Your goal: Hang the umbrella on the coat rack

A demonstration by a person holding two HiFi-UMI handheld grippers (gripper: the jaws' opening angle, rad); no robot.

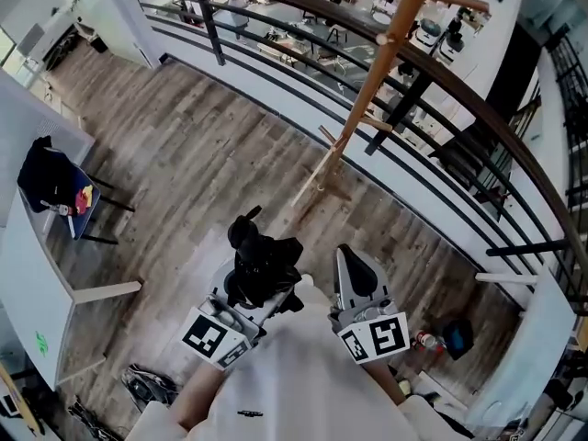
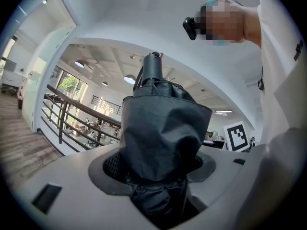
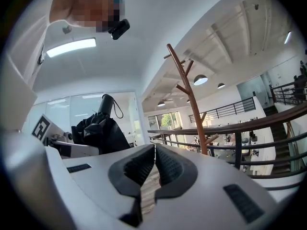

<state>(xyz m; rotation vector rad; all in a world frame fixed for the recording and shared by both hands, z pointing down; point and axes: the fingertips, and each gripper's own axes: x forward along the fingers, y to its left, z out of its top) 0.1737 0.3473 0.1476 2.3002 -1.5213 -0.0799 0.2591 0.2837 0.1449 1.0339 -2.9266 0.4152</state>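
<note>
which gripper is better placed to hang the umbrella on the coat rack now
Left. The left gripper is closed on the folded black umbrella, so it can likely carry it straight to the wooden coat rack ahead. The right gripper is shut and empty.

Grey-brown plank floor (image 1: 211, 154) is running from white table (image 1: 28, 274) at left to curved railing (image 1: 276, 26) at far edge. Coat rack (image 1: 367, 90) is standing on planks just beside railing, splayed feet (image 1: 317, 177) resting on wood. Thin-legged chair (image 1: 87, 214) is sitting by table's edge. Dark bundle (image 1: 147, 384) is lying near table's near end, too blurred to name. Red-and-white bottle (image 1: 424, 341) and blue object (image 1: 457, 335) are lying together by right wall.
</note>
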